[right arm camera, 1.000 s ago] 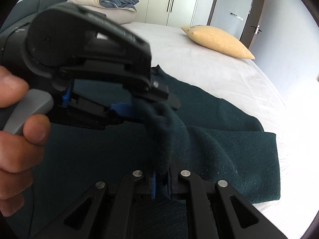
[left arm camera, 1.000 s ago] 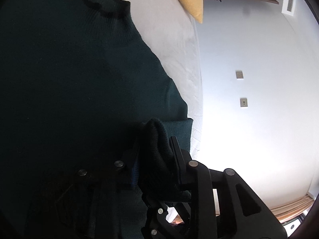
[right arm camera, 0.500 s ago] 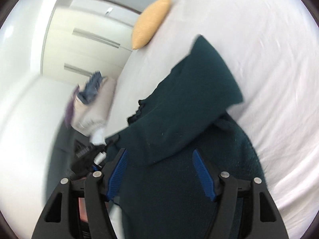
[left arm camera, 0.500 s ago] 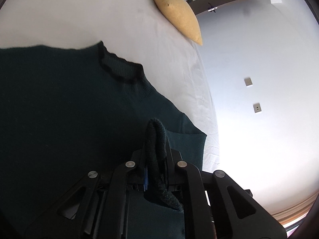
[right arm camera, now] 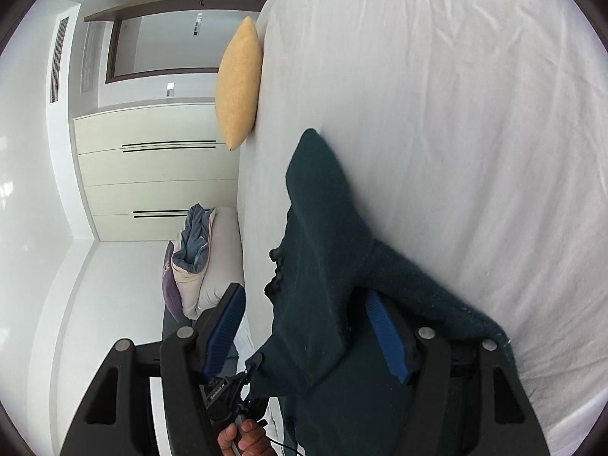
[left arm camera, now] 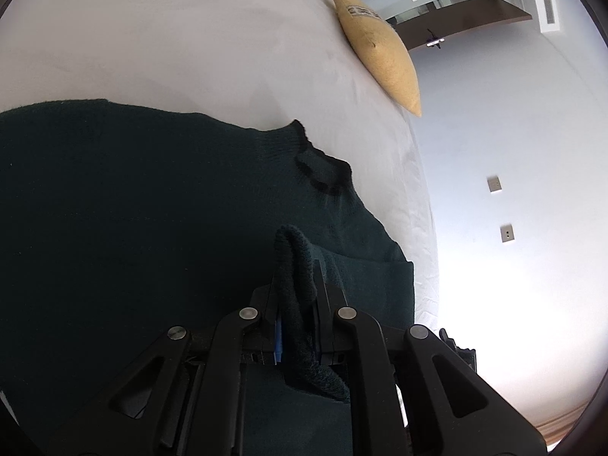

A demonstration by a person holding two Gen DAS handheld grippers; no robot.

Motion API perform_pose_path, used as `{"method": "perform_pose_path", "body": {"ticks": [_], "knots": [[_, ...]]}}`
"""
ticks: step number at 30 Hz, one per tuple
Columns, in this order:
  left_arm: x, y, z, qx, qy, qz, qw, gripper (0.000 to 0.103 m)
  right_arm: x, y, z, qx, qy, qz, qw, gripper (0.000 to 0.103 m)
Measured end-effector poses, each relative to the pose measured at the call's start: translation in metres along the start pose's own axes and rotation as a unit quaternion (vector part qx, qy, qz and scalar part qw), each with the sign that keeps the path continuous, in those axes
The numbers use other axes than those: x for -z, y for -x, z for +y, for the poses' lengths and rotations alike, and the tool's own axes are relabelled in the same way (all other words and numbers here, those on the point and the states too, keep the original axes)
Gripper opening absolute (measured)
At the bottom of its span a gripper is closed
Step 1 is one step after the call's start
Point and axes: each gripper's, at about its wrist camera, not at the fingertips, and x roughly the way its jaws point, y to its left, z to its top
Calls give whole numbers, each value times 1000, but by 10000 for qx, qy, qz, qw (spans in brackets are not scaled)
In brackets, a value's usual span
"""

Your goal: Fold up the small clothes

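A dark green knitted sweater [left arm camera: 152, 209] lies spread on the white bed [left arm camera: 190, 38], its black-trimmed collar [left arm camera: 323, 174] towards the yellow pillow. My left gripper [left arm camera: 298, 269] is shut on a raised fold of the sweater's edge, which sticks up between the fingers. In the right wrist view, which is rolled sideways, my right gripper [right arm camera: 304, 292] stands open. A lifted part of the sweater [right arm camera: 323, 209] hangs between its blue pads [right arm camera: 224, 326], and the left pad is clear of the cloth. The left gripper [right arm camera: 220, 399], held by a hand [right arm camera: 243, 437], shows low in that view.
A yellow pillow [left arm camera: 380, 53] lies at the bed's far edge, also visible from the right wrist as the yellow pillow [right arm camera: 237, 83]. Folded bedding [right arm camera: 193, 250] is stacked at the bed's other end before white wardrobes [right arm camera: 152, 182]. A white wall with sockets [left arm camera: 505, 231] borders the bed.
My right gripper has let go of the sweater fold, opened wide and rolled about a quarter turn. My left gripper has drawn back with its fold, so more sweater and bed show.
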Motion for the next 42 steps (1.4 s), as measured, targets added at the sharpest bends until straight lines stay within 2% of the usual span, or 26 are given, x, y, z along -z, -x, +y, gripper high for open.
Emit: {"method": "perform_pose_path", "body": {"ticks": [7, 12, 18, 20, 23, 25, 28, 30, 32, 35, 39, 42], "knots": [[-10, -4, 35, -87, 220, -146, 9996, 9, 5, 1, -1, 50, 78, -43, 9999, 69], [-11, -8, 44, -159, 238, -132, 9995, 9, 4, 7, -9, -8, -46, -294, 9996, 69], [-4, -17, 54, -93, 351, 14, 9993, 10, 6, 6, -3, 255, 365, -199, 9988, 67], [-4, -15, 51, -152, 240, 96, 9996, 11, 3, 9, -6, 227, 315, -176, 9991, 66], [0, -5, 51, -429, 8, 283, 9987, 12, 1, 15, -6, 293, 335, -156, 9989, 66], [1, 8, 56, -604, -9, 252, 9979, 12, 2, 18, -6, 375, 396, -101, 9985, 68], [-1, 32, 57, -1035, -84, -28, 9946, 12, 7, 25, 0, 421, 519, -5, 9978, 69], [0, 46, 46, -1465, -268, -316, 9883, 12, 7, 29, 11, 379, 667, 18, 9970, 69], [7, 49, 27, -1391, -557, -460, 9876, 12, 4, 29, 27, 272, 892, 3, 9956, 69], [25, 33, -8, -1191, -1139, -475, 9852, 12, -7, 13, 54, 66, 1183, 172, 9928, 69], [43, -10, -24, -1454, -1465, -137, 9784, 12, -29, -28, 74, 59, 1529, 434, 9873, 70], [54, -31, -15, -1607, -1545, -37, 9748, 11, -51, -63, 66, 91, 1375, 712, 9879, 70]]}}
